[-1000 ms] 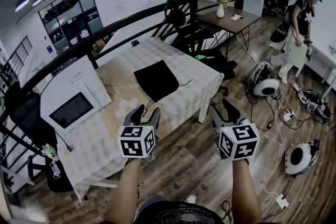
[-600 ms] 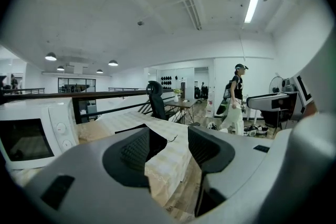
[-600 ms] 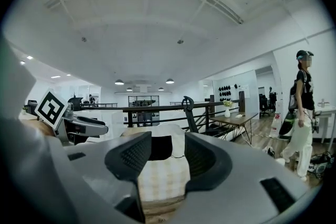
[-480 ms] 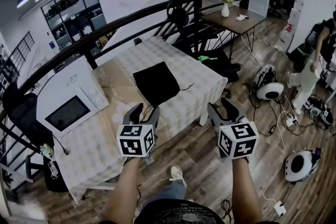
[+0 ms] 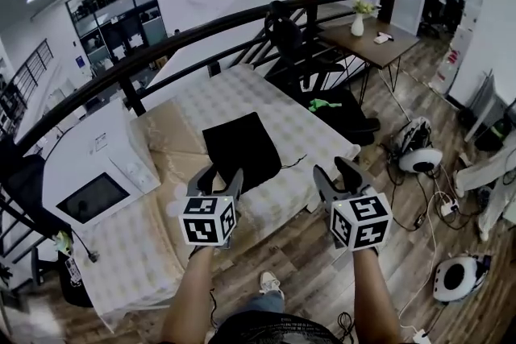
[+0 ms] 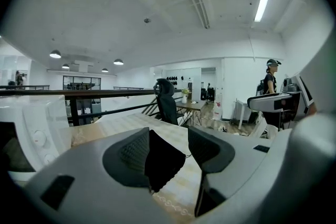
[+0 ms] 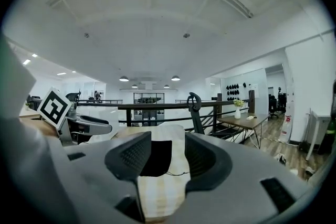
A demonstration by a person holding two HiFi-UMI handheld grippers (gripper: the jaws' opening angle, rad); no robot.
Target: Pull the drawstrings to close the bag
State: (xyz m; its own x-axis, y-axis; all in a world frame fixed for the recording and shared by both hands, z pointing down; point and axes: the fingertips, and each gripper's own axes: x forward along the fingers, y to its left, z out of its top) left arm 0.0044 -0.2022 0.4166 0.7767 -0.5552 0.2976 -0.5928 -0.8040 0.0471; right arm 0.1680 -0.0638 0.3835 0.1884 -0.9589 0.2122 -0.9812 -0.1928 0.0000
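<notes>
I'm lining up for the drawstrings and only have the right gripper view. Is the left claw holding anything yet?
Observer: No. The left gripper has its claw open and empty; the black bag lies flat beyond it, untouched.
Operator: What else is on that table?
Observer: A white microwave stands at the left end, apart from the bag.

Left tool (image 5: 222, 172), right tool (image 5: 332, 167): grey, marker cubes (image 5: 208, 220).

Left gripper (image 5: 222, 174), right gripper (image 5: 330, 168) nearer bag (image 5: 239, 147)
</notes>
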